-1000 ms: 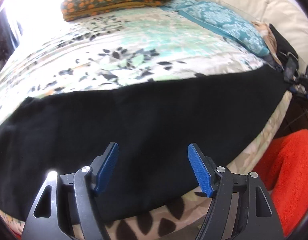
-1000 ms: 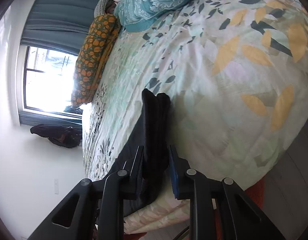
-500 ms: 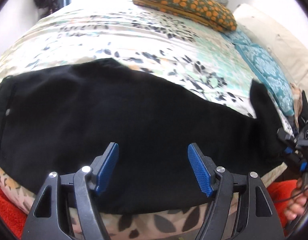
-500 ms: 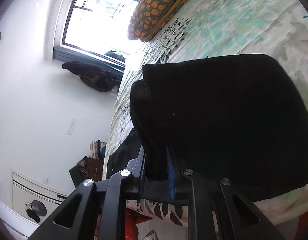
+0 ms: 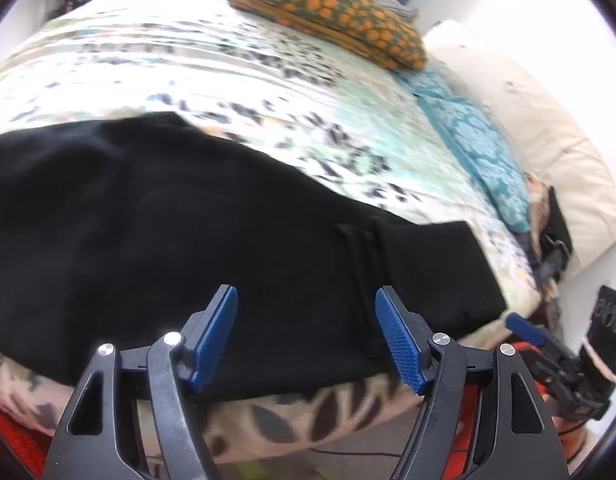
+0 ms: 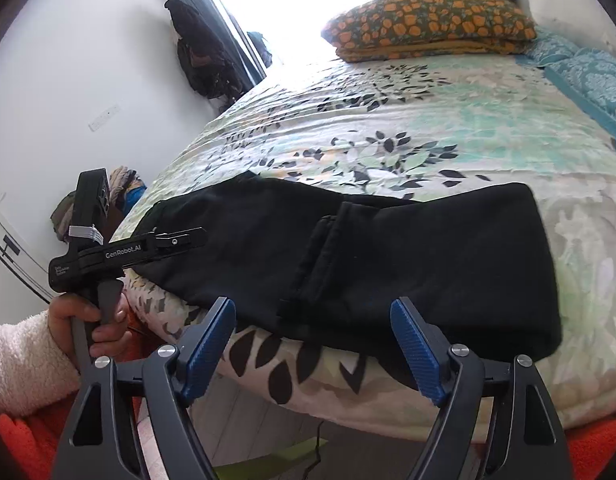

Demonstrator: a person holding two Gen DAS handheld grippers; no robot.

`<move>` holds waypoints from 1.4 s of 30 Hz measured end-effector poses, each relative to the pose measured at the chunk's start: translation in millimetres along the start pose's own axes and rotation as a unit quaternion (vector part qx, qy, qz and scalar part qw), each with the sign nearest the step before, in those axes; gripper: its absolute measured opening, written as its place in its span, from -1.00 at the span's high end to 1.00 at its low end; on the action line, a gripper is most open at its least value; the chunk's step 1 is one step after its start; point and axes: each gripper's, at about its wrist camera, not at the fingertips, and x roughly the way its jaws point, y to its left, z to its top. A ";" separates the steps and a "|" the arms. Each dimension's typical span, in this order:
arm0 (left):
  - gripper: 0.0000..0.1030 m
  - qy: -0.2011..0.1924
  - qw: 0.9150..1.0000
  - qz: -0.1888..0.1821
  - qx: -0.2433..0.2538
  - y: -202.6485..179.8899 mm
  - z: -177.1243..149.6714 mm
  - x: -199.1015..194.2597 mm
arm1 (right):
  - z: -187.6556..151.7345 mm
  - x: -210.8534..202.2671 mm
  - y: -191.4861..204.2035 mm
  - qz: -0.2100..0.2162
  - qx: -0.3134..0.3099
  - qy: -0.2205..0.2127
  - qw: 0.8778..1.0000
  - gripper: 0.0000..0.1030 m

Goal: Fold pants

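R claw [image 6: 312,344] is opening wide, nothing betw pads; L claw [image 5: 306,332] is hovering wide, empty. Black pants [image 6: 387,256] are lying folded along bed's [image 6: 447,128] near edge. Next, prob regrip w/ both layers together, keeping edges aligned.

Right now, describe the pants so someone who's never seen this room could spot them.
Start at the bed with the leaf-print cover. Along its near edge lie the black pants, one end folded back over the rest. They are the only plain black thing on the cover; the orange-spotted pillow and teal blanket sit at the far end.
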 end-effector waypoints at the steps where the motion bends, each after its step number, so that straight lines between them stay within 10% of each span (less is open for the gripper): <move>1: -0.39 0.017 0.999 -0.031 0.002 -13.0 2.7 9.7 | -5.7 -8.1 -9.1 -0.012 0.022 -0.010 1.000 -0.59; 6: 0.33 0.087 0.995 -0.055 0.004 -52.7 13.1 66.7 | -4.6 -25.5 -46.0 -0.032 0.090 -0.046 0.994 -0.59; 11: 0.35 0.118 0.993 0.002 0.004 -56.8 8.1 94.0 | -3.2 -26.0 -52.4 -0.027 0.095 -0.051 0.994 -0.59; 13: 0.94 0.117 0.993 0.009 0.009 -57.4 4.8 94.8 | -2.2 -25.1 -53.3 -0.025 0.098 -0.054 0.993 -0.59; 20: 0.97 0.081 0.996 0.029 0.038 -54.6 8.8 57.6 | 3.5 -4.6 -72.3 -0.130 0.092 -0.027 0.987 -0.68; 25: 0.51 0.091 0.993 0.075 0.029 -40.5 6.5 68.7 | -1.9 52.5 -85.5 -0.129 0.088 0.080 0.984 -0.68; 27: -0.47 0.066 0.993 0.101 0.016 -34.9 8.5 59.7 | -2.3 56.0 -78.4 -0.141 0.065 0.083 0.984 -0.70; 35: -0.46 0.113 0.991 0.066 0.004 -31.4 14.3 81.4 | -4.5 57.4 -76.9 -0.143 0.059 0.086 0.984 -0.72; 37: -0.34 0.126 0.989 0.066 0.028 -44.1 12.7 92.7 | -4.3 57.1 -76.2 -0.143 0.058 0.086 0.984 -0.72; 39: 0.76 0.123 0.986 0.095 0.054 -54.6 10.8 98.0 | -3.7 55.0 -77.0 -0.141 0.061 0.083 0.985 -0.72; 42: 0.86 0.099 0.990 0.085 0.047 -56.8 18.2 79.4 | -1.7 39.6 -81.9 -0.131 0.078 0.059 0.987 -0.71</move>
